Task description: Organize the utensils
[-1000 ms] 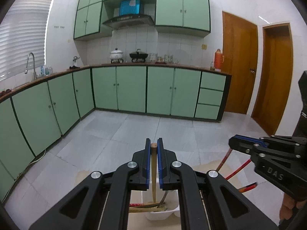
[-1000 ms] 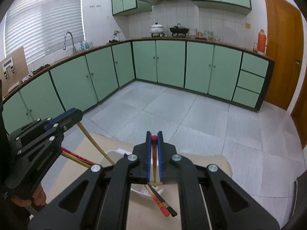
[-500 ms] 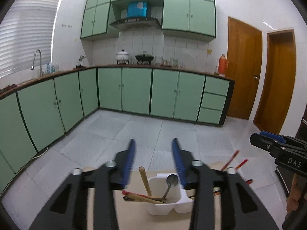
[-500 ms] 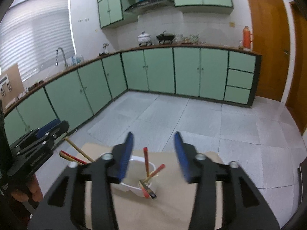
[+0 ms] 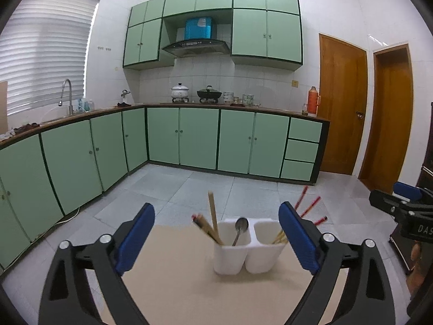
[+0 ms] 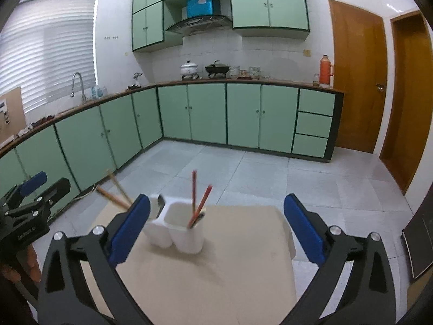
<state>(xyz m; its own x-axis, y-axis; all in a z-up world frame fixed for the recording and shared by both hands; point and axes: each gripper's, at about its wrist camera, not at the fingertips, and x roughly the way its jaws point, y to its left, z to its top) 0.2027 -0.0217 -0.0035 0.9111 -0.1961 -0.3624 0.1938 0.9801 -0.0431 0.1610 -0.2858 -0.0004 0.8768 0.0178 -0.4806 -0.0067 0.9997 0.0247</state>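
A white two-compartment utensil holder [image 5: 247, 254] stands on a beige table [image 5: 176, 284]. In the left wrist view its left cup holds wooden chopsticks [image 5: 213, 220] and a metal spoon [image 5: 240, 228]; its right cup holds red chopsticks [image 5: 308, 210]. My left gripper [image 5: 216, 241] is open and empty, held back from the holder. In the right wrist view the holder [image 6: 177, 234] shows red chopsticks [image 6: 197, 200] in the near cup and wooden chopsticks [image 6: 116, 195] in the far one. My right gripper [image 6: 216, 233] is open and empty.
The table's far edge [image 6: 243, 207] drops to a tiled floor [image 5: 216, 187]. Green kitchen cabinets [image 5: 197, 138] line the back and left walls. Two wooden doors [image 5: 342, 105] are at the right. A dark object [image 6: 419, 243] lies at the right edge.
Both grippers opened and let go of the chopsticks, which now stand in the holder. Both grippers pulled back from the holder.
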